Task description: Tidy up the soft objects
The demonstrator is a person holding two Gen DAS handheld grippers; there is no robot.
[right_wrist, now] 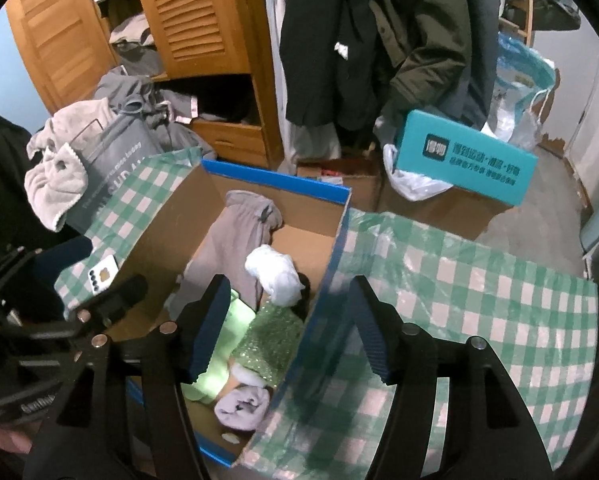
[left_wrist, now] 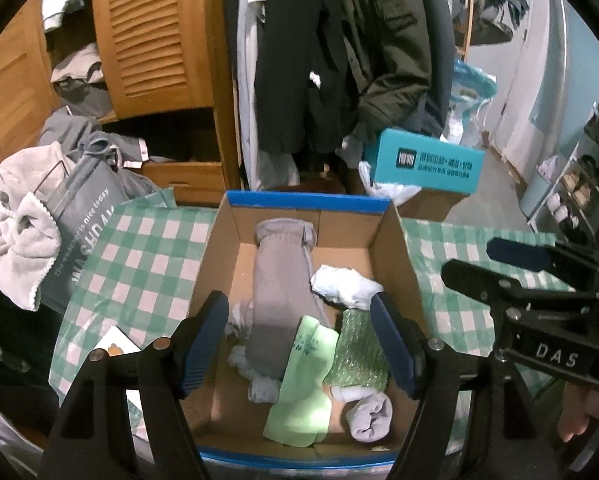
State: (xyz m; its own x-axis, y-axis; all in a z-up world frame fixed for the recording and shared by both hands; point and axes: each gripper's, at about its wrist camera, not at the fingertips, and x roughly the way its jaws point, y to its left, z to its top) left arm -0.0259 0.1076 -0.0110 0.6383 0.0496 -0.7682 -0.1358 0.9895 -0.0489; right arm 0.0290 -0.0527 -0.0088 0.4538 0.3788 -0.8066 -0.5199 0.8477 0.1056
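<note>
An open cardboard box (left_wrist: 215,248) with blue edges sits on a green-and-white checked cloth (left_wrist: 139,248). Inside lie a long grey sock (left_wrist: 279,292), a light green sock (left_wrist: 303,380), a sparkly green sock (left_wrist: 359,352), a white bundle (left_wrist: 343,286) and a rolled grey sock (left_wrist: 371,416). My left gripper (left_wrist: 299,344) is open and empty, above the box. My right gripper (right_wrist: 287,328) is open and empty, straddling the box's right wall (right_wrist: 323,300); it also shows at the right of the left wrist view (left_wrist: 499,268).
A grey bag (left_wrist: 79,232) and a pale towel (left_wrist: 15,240) lie at the left. A phone (right_wrist: 101,276) lies on the cloth beside the box. A teal box (left_wrist: 423,160), hanging coats (left_wrist: 339,60) and a wooden wardrobe (left_wrist: 159,40) stand behind.
</note>
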